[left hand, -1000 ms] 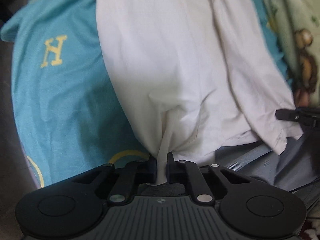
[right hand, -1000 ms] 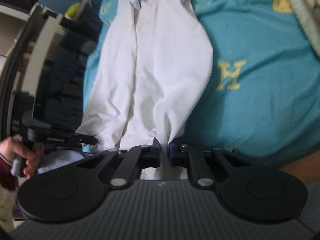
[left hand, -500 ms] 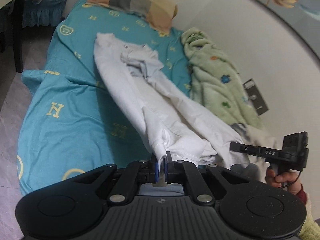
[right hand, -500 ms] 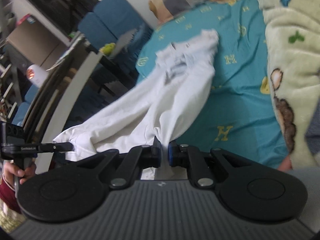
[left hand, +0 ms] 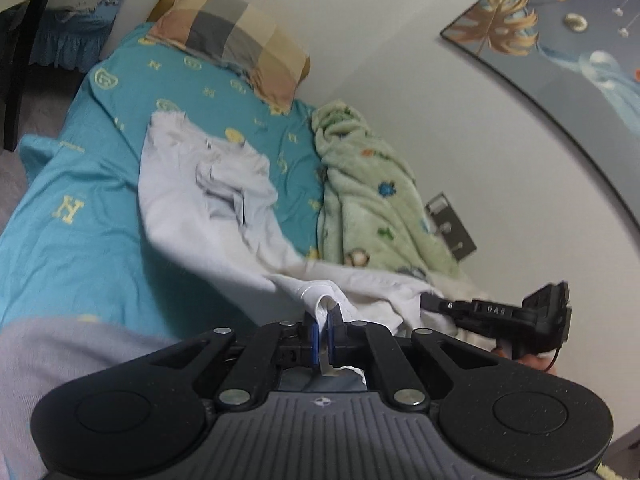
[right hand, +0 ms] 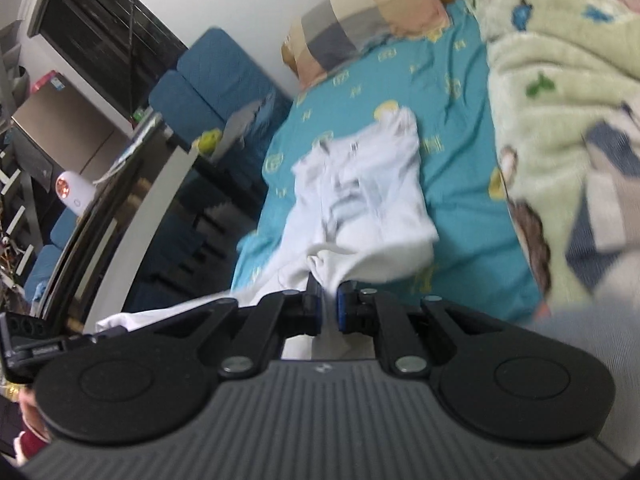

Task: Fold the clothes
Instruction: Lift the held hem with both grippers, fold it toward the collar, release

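Claws, left (left hand: 323, 334) and right (right hand: 329, 312), pinch white garment (left hand: 188, 216) hem above bed (left hand: 80, 248).

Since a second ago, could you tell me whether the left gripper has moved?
Yes. The left gripper, shut on the white shirt, has risen away from the teal bedsheet, which filled its view before.

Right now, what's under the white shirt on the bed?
The teal bedsheet with yellow letter prints shows all around the white shirt, so its far end lies on that. Whatever sits directly beneath is covered. The near end is lifted, pinched by the left gripper and right gripper.
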The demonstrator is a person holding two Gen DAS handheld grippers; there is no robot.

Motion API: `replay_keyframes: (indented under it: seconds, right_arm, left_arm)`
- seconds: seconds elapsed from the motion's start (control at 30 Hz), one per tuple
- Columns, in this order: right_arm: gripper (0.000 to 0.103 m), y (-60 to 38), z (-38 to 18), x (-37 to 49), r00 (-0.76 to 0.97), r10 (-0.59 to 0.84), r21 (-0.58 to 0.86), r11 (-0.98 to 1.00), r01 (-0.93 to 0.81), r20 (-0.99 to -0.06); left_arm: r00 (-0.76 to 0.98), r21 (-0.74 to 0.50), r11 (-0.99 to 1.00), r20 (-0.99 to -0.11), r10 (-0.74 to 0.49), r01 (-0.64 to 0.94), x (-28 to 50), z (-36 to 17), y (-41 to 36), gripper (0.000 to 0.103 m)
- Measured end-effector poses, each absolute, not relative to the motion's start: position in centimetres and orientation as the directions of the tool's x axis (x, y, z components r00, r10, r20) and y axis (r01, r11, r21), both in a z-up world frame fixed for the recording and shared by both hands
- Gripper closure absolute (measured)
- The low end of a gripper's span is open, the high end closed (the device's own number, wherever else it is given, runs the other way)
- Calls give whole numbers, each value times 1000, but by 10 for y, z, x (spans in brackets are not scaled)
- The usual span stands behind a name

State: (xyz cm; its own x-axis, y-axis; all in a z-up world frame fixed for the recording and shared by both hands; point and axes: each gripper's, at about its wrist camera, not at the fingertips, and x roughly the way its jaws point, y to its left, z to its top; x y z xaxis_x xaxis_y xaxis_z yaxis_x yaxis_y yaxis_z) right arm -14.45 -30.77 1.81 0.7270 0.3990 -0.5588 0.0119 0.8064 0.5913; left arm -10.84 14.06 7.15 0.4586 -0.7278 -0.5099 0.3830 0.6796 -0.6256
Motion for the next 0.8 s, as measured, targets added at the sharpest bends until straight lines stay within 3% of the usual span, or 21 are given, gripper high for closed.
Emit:
replay_keyframes:
  seconds: [0.13,0.33,0.63,0.8]
  right_arm:
    - [92,-306,14,-106,744,368,562,827,13,-558]
    - [92,-309,-3,-40,764,336,554,832,34,-551]
    - [92,-312,-52,42,756,292,521,850,75,-586]
    - [92,-314,-81,85,743,269,498,862,99,-613]
  left_arm:
    - [538,-601,708,-483,-691,370,-61,74,134,99]
    - [595,-657,697,-449,-667,285,19,51,136,99]
    - [648,-662,726,-471,-598,189,119,-4,126,99]
    - [647,-606,782,-539,-540,147,159,-43,111,99]
